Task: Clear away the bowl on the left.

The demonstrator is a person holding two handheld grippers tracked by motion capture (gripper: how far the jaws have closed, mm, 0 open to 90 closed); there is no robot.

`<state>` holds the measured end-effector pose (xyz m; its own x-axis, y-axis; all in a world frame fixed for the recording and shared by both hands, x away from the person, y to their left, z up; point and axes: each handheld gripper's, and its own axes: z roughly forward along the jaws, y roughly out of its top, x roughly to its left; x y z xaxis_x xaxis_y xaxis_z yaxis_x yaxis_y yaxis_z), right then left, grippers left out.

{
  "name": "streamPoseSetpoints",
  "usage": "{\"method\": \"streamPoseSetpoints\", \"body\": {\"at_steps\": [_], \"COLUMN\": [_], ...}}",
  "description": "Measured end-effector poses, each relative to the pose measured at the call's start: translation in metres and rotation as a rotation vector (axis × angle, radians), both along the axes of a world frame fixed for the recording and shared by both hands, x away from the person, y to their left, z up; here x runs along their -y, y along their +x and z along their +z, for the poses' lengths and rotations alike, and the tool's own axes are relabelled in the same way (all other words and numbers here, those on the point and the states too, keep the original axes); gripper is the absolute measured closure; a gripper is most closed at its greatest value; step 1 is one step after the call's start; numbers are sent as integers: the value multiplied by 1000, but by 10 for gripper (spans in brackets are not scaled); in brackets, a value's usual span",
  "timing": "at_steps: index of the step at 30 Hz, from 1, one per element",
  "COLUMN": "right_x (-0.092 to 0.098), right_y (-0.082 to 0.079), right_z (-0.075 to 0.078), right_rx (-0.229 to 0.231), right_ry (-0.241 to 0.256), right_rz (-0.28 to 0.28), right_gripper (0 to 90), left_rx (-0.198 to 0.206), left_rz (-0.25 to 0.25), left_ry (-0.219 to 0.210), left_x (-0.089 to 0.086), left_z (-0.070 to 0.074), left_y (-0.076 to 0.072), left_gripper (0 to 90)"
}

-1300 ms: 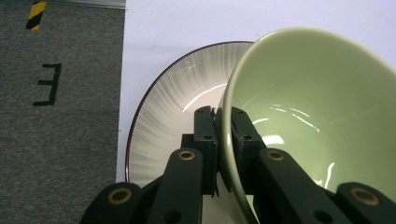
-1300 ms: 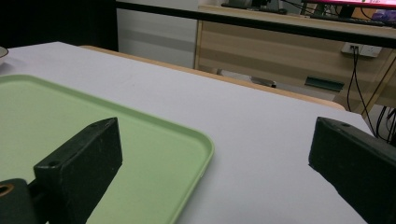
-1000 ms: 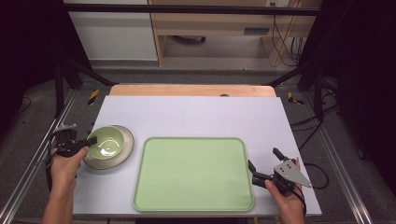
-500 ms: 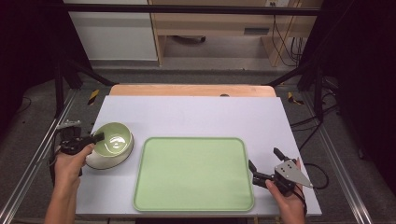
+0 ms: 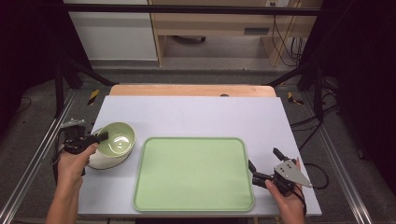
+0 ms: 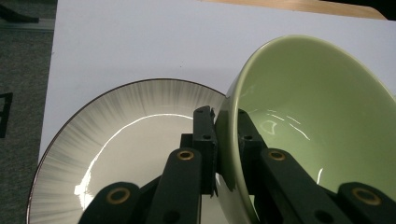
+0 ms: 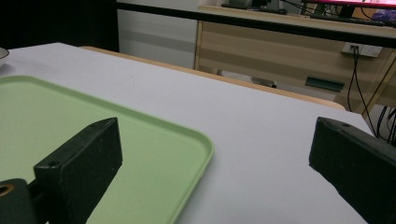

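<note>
Green bowl hangs lifted and tilted over the grey plate near the desk's left edge, its mouth tipped toward the tray. Round, it has no long axis. Left gripper clamps its rim; placing remains. Right gripper waits with jaws apart at the tray's right edge.

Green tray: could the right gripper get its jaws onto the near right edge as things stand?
Probably yes. The right gripper sits open beside the green tray, one jaw over its rim, and nothing lies between them on the white table.
</note>
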<state>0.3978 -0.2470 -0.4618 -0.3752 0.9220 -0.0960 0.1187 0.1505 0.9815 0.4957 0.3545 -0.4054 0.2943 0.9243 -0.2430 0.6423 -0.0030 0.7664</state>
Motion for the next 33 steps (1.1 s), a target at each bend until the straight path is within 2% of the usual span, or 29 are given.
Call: {"method": "streamPoseSetpoints", "body": {"at_steps": [5,11,15,33], "right_x": [0,0,0,0], "right_y": [0,0,0,0], "right_z": [0,0,0,0], "right_rx": [0,-1,-1,-1], "right_ry": [-1,-1,-3,-3], "right_rz": [0,1,2,3], "right_gripper": [29,29,29,29], "left_rx": [5,16,14,5], "left_rz": [-33,-64,-87,-182], "left_ry": [-61,-59,-79,-54], "left_x": [6,17,23,60], "left_z": [4,8,9,10], "left_y": [-1,-1,-1,-2], "left_gripper": [826,826,826,826]}}
